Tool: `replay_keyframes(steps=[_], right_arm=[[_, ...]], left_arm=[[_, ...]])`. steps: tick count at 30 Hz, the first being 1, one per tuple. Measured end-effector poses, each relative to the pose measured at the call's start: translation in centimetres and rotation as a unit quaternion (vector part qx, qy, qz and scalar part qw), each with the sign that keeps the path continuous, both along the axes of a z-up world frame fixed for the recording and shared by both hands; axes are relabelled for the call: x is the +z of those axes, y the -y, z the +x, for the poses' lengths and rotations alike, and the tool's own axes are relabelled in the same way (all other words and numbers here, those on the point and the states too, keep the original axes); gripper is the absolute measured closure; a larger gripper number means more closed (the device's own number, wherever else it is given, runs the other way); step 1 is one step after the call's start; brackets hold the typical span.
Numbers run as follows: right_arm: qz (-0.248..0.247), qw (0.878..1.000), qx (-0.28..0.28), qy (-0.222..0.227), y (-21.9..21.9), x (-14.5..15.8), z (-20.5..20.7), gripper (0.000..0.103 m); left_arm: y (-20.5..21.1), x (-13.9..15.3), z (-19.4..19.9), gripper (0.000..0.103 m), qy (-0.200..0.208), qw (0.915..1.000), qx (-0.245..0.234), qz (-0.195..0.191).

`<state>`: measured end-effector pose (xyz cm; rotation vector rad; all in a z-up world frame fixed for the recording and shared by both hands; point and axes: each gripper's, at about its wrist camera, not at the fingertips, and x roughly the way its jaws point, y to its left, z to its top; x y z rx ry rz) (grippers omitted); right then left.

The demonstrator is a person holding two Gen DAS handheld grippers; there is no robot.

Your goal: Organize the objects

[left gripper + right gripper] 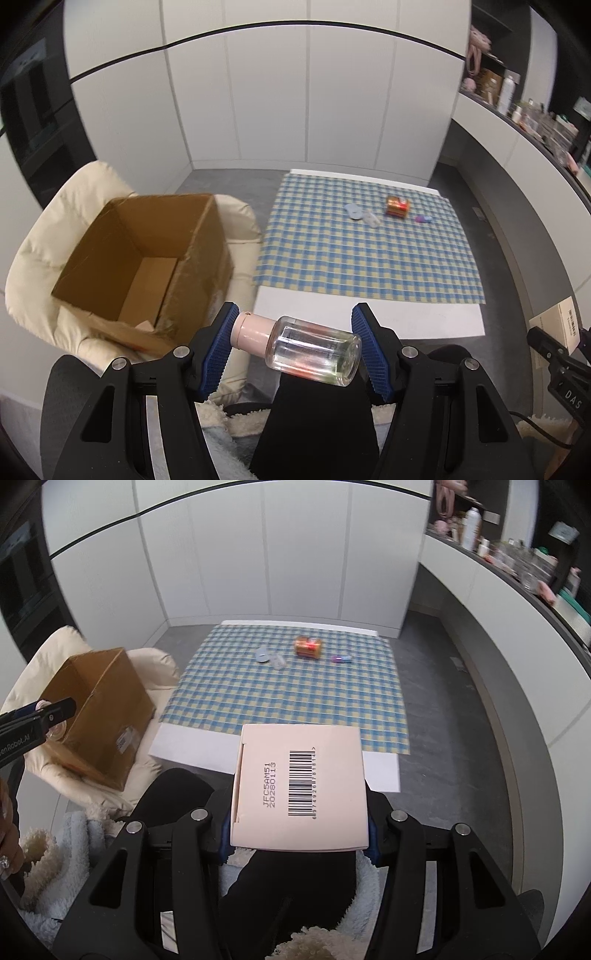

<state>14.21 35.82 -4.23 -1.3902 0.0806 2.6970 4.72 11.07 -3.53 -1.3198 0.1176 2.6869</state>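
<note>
Gripping a clear bottle (314, 350) with a pink cap end to end between the blue pads (218, 347) of the left gripper (295, 347); bottle held sideways, cap toward the open cardboard box (147, 254). Box resting on a cream cushion (40, 258), just left of the low white table (369, 317) with its blue-and-yellow checked cloth (351, 254). Right gripper (299, 812) clamped on a pale pink carton (299, 790), barcode face up, above the table's near edge. Orange packet (307, 647), pale blue piece (263, 654) and small pink-blue item (341, 659) lying loose on the cloth's far side.
</note>
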Motion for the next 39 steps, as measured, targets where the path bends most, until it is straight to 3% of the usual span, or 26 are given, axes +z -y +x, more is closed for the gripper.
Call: replay_keyframes(steps=[18,39], right_arm=[[0.011,0.988,0.152,0.014,10.9,-1.2,-4.7,0.049],[0.023,0.954,0.299,0.021,23.6,-2.5,-7.6,0.049]], left_arm=[[10.3,-0.7,0.6,0.039,0.006,0.9925,0.121,0.010],[20.7,-2.6,1.7,0.039,0.022,0.9684,0.248,0.013]])
